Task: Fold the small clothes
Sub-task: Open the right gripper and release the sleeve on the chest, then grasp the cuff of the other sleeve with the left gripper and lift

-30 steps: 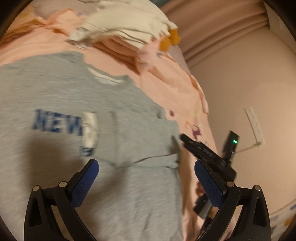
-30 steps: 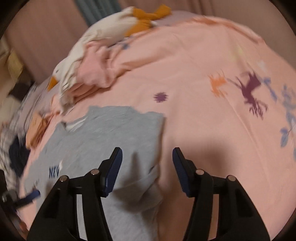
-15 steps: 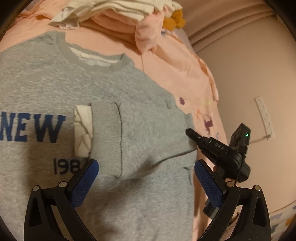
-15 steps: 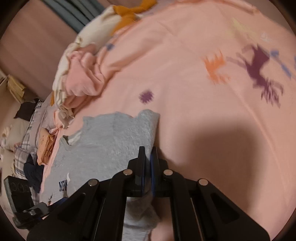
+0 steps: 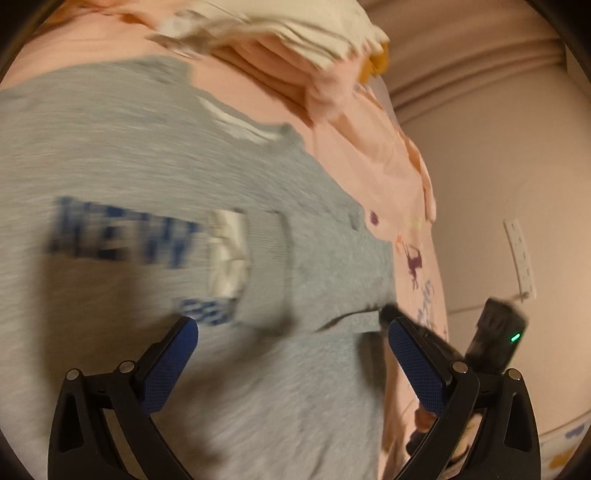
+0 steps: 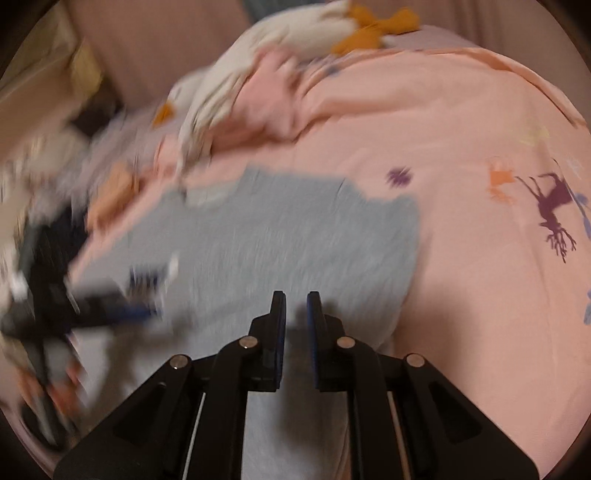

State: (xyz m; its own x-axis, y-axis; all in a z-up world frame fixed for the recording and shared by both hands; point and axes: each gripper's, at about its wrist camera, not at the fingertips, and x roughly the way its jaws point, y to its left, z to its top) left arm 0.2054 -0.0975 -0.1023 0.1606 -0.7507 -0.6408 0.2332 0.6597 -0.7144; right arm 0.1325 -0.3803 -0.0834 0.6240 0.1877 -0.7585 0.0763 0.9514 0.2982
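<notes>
A grey sweatshirt (image 5: 129, 147) with blue lettering lies flat on the pink bedsheet (image 6: 461, 295). One sleeve is folded across its chest, next to a white label (image 5: 227, 254). My left gripper (image 5: 291, 325) hovers wide open just above the shirt's lower chest, with nothing between its fingers. My right gripper (image 6: 296, 295) is over the shirt (image 6: 295, 229) near its right edge. Its jaws are opening and stand a narrow slit apart. Grey cloth shows through the slit, and the pads do not press on it. In the left wrist view the right gripper's tip (image 5: 386, 314) sits at the shirt's side fold.
A heap of pink and cream clothes (image 5: 277, 26) lies beyond the shirt's collar, with a white plush toy with orange feet (image 6: 369, 29) behind it. More clothes lie blurred at the far left (image 6: 110, 192). A wall with a socket strip (image 5: 521, 258) runs along the bed's right.
The right gripper closed on the shirt's edge half a second ago. It now shows a small gap and has swung further over the shirt. The left gripper has dropped slightly, still open.
</notes>
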